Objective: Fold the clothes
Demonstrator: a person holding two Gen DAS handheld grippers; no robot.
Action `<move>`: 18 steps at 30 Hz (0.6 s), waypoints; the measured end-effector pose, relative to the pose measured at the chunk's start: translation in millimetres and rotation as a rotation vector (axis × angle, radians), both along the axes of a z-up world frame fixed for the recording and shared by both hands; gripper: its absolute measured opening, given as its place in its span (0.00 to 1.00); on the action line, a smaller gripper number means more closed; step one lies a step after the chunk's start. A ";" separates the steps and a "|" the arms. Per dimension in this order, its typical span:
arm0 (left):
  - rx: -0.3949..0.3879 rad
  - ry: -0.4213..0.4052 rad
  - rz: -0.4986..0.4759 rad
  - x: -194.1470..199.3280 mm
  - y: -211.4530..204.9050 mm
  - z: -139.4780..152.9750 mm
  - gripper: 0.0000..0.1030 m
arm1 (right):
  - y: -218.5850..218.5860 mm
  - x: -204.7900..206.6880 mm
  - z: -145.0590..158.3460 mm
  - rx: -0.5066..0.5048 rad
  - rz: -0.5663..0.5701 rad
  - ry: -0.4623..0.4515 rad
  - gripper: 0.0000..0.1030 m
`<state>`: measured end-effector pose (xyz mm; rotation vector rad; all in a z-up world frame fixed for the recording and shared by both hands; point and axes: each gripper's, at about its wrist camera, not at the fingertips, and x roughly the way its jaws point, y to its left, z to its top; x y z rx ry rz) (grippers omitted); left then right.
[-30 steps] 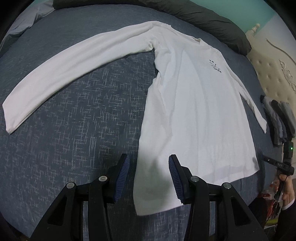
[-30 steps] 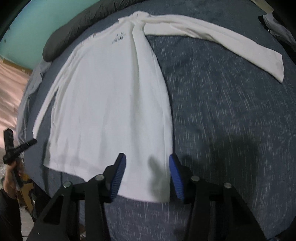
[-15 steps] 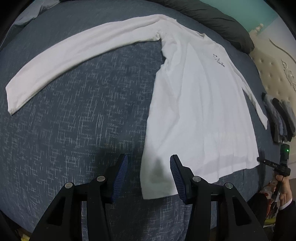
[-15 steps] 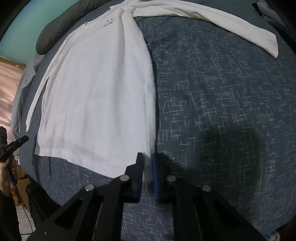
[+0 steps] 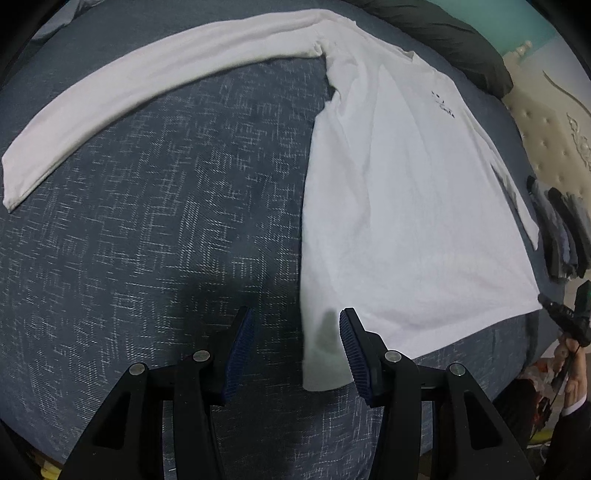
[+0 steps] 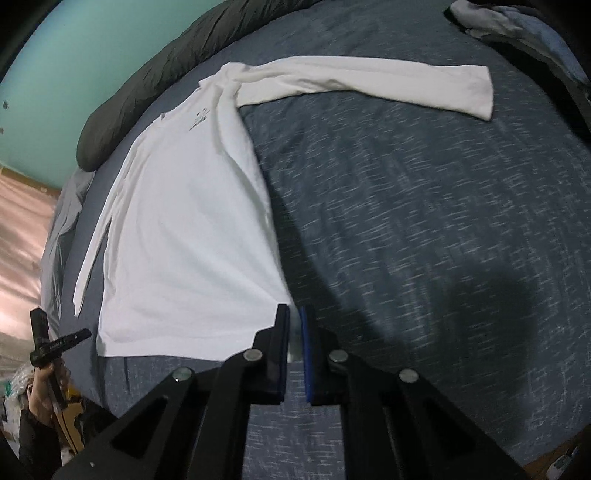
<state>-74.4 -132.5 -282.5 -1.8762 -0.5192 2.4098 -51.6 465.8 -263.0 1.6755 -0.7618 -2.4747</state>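
Note:
A white long-sleeved shirt point(image 5: 406, 206) lies flat on the bed, one sleeve point(image 5: 147, 77) stretched out sideways. In the left wrist view my left gripper point(image 5: 296, 312) is open just above the shirt's near hem corner. The corner lies between the fingers and the pads do not press it. In the right wrist view the shirt point(image 6: 184, 240) spreads to the left, its long sleeve point(image 6: 369, 77) across the top. My right gripper point(image 6: 294, 308) is closing, jaws almost together, with the hem corner's white cloth pinched between the blue pads.
A dark blue flecked cover point(image 5: 166, 221) spreads over the bed, with a dark pillow point(image 5: 443, 33) along the far edge. Folded dark clothes point(image 5: 565, 229) lie by a padded headboard point(image 5: 554, 129). A hand holds a black device point(image 6: 48, 343) at the bed's edge. Loose clothes point(image 6: 517, 18) lie far right.
My right gripper's jaws went from wide apart to nearly together on the hem corner and shifted sideways. My left gripper sank closer to its hem corner, still open.

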 end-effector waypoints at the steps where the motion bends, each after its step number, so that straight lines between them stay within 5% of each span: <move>1: 0.001 -0.006 0.001 -0.5 0.4 -2.2 0.50 | 0.4 0.0 -0.2 0.002 -0.002 0.000 0.06; 15: 0.089 -0.022 -0.032 5.0 11.0 -15.9 0.47 | 6.6 -0.7 -2.5 0.025 -0.028 0.000 0.04; 16: 0.091 -0.028 -0.048 5.3 15.1 -17.9 0.40 | 6.7 -0.9 -2.6 0.025 -0.030 0.000 0.04; 18: 0.095 -0.030 -0.074 5.7 20.9 -18.7 0.07 | 6.0 -0.7 -1.1 0.020 -0.032 0.004 0.04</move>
